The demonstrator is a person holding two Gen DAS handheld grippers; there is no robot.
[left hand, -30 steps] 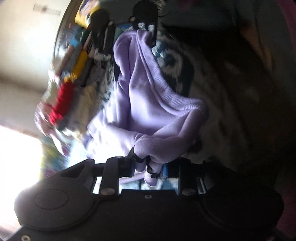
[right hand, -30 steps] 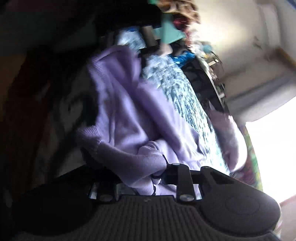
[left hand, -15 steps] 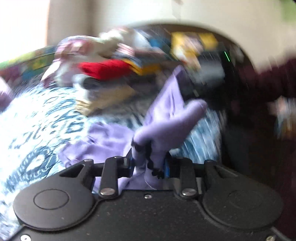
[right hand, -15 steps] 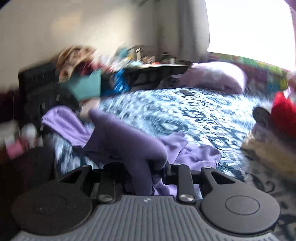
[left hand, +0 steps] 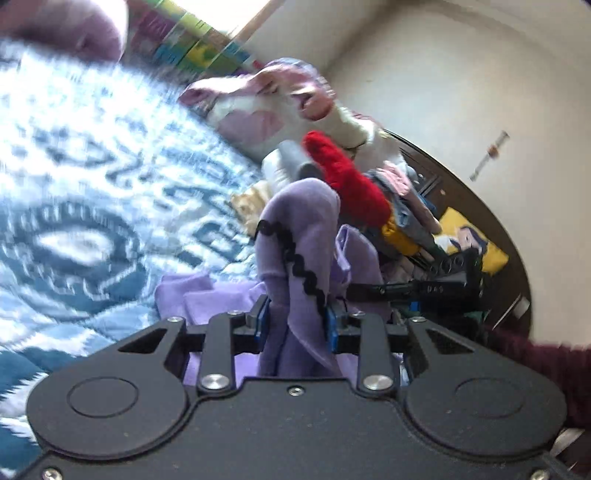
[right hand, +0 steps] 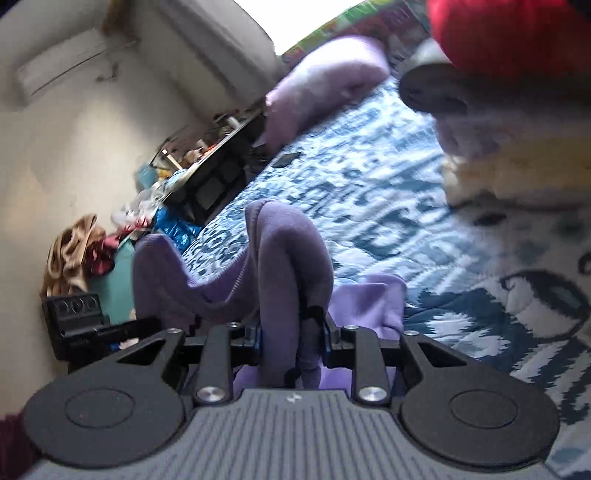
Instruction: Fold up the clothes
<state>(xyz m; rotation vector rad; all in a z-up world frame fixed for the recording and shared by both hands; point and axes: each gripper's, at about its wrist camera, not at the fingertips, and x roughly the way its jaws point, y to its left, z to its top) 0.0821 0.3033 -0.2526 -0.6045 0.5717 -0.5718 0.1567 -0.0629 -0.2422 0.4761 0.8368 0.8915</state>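
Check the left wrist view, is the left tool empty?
No, the left tool is clamped on a bunched fold of the lavender garment.

Daylight floods in from a blown-out window [right hand: 314, 22] behind the purple pillow [right hand: 325, 77], leaving the near housings in shadow. Motion blur smears the blue patterned bedspread [left hand: 92, 192] and the clothes pile [left hand: 332, 158]. Fisheye distortion bends the walls at every edge.
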